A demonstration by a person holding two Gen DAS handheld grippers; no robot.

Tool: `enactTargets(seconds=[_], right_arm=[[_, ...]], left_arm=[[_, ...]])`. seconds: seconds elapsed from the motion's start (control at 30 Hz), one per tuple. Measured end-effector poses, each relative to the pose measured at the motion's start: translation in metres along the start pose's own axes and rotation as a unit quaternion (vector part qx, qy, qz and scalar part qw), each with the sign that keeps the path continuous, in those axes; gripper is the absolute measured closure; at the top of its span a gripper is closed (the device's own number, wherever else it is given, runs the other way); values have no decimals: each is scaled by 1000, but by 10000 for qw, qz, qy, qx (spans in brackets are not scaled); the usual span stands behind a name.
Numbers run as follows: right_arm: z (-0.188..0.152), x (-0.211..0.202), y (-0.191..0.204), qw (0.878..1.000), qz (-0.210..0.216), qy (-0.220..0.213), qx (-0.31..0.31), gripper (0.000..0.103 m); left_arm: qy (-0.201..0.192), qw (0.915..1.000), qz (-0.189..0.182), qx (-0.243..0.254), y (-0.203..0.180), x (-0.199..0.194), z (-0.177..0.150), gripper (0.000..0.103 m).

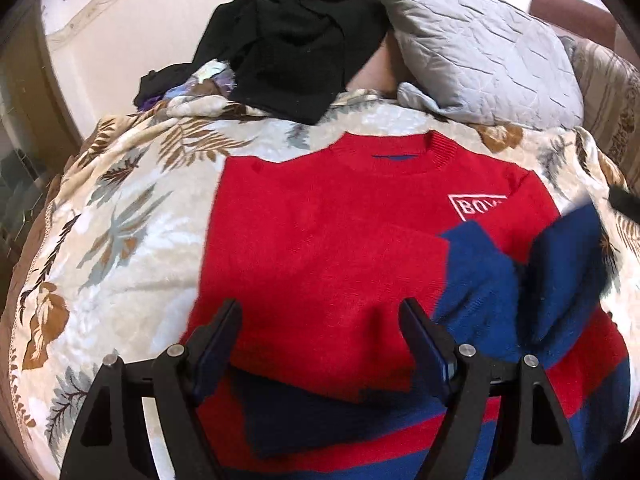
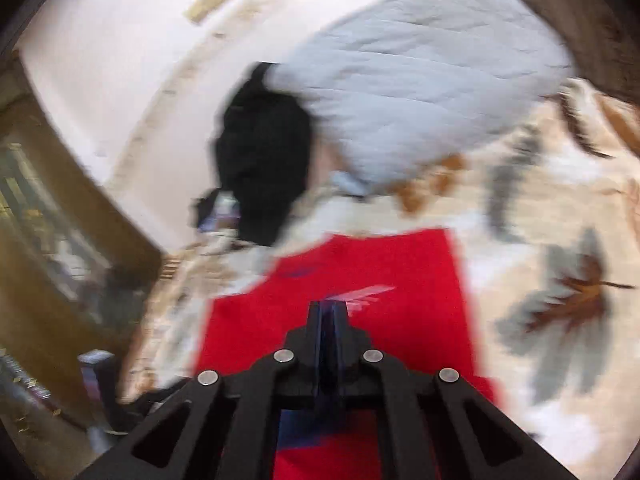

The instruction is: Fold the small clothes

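The left gripper (image 1: 320, 320) is held low and pointed forward with its jaws spread wide apart and nothing between them, while the right gripper (image 2: 329, 312) is seen blurred, its two fingers pressed tightly together.

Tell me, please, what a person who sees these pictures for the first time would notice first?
The bright red sweater with blue sleeves lies spread in the middle of the leaf-patterned blanket. Its blue cuffs are folded in across the front. Behind it, a black garment is heaped beside a grey quilted pillow. The left gripper hangs open over the sweater's red front. The right gripper, with fingers together, points at the sweater in a blurred view.
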State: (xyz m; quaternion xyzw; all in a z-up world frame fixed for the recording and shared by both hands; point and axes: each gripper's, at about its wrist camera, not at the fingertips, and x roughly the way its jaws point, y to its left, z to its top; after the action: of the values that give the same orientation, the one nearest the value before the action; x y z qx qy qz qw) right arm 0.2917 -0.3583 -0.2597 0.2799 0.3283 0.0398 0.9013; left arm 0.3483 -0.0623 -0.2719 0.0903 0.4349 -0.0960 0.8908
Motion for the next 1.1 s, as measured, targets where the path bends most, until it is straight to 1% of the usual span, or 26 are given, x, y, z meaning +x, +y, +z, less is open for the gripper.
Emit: enactTargets(seconds=[0.03, 0.07, 0.1, 0.2, 0.27, 0.3, 0.37, 0.43, 0.47, 0.5, 0.53, 0.6, 0.67, 0.73, 0.8, 0.87, 0.9, 0.93, 0.97, 1.03, 1.07, 1.1], right_arm=[[-1, 1, -11, 9997, -165, 145, 50, 97], [0, 3, -16, 9994, -241, 218, 94, 96], [1, 4, -19, 9993, -225, 288, 120, 92], [4, 4, -16, 9986, 193, 457, 191, 92], [0, 12, 1, 9975, 355, 616, -23, 92], [-3, 15, 9, 9964, 420, 725, -115, 92], [-14, 31, 23, 9923, 515, 1099, -255, 92], [-26, 50, 30, 9878, 436, 1454, -342, 92], [-35, 64, 30, 9837, 257, 1738, -375, 92], [-41, 71, 28, 9807, 137, 1913, -390, 92], [-46, 81, 25, 9784, 41, 2032, -367, 93], [-44, 79, 24, 9811, 53, 1909, -314, 94], [-40, 71, 27, 9825, 130, 1836, -267, 92], [-39, 63, 32, 9858, 210, 1636, -315, 92], [-41, 64, 36, 9846, 178, 1694, -393, 92], [-49, 76, 33, 9801, 12, 1943, -412, 91], [-52, 80, 30, 9792, -1, 1989, -391, 92], [-50, 76, 31, 9809, 30, 1909, -359, 92], [-49, 74, 31, 9810, 38, 1910, -330, 92], [-47, 66, 32, 9813, 67, 1904, -263, 92], [-47, 60, 33, 9829, 113, 1816, -272, 90], [-47, 54, 34, 9844, 137, 1725, -304, 90]], left_arm=[[54, 10000, -18, 71, -3, 2, -1, 22], [134, 9997, -28, 179, -8, 6, -3, 23], [177, 9995, -17, 258, -12, 8, -4, 23], [176, 9991, 24, 384, -21, 9, -8, 23], [130, 9993, 10, 340, -21, 6, -7, 23], [88, 9995, 4, 289, -20, 4, -7, 22], [54, 9996, 30, 279, -18, 4, -6, 22], [161, 9987, 199, 435, -19, 12, -9, 22], [278, 9978, 283, 530, -20, 17, -11, 22], [341, 9974, 293, 561, -20, 21, -13, 22], [316, 9979, 247, 502, -18, 20, -13, 22], [256, 9988, 137, 394, -13, 13, -9, 22], [13, 9996, 108, 279, -8, 1, -6, 22], [-98, 9996, 102, 233, -6, -6, -5, 22], [-38, 9996, 150, 239, -6, -4, -8, 22], [132, 9993, 247, 261, -6, 2, -14, 22], [301, 9987, 302, 283, -6, 8, -19, 22], [456, 9980, 315, 309, -6, 13, -24, 22], [474, 9980, 291, 301, -5, 14, -28, 22], [391, 9986, 266, 220, -2, 4, -31, 22], [355, 9989, 226, 208, -1, -2, -32, 22], [295, 9991, 212, 199, -1, -7, -33, 22]])
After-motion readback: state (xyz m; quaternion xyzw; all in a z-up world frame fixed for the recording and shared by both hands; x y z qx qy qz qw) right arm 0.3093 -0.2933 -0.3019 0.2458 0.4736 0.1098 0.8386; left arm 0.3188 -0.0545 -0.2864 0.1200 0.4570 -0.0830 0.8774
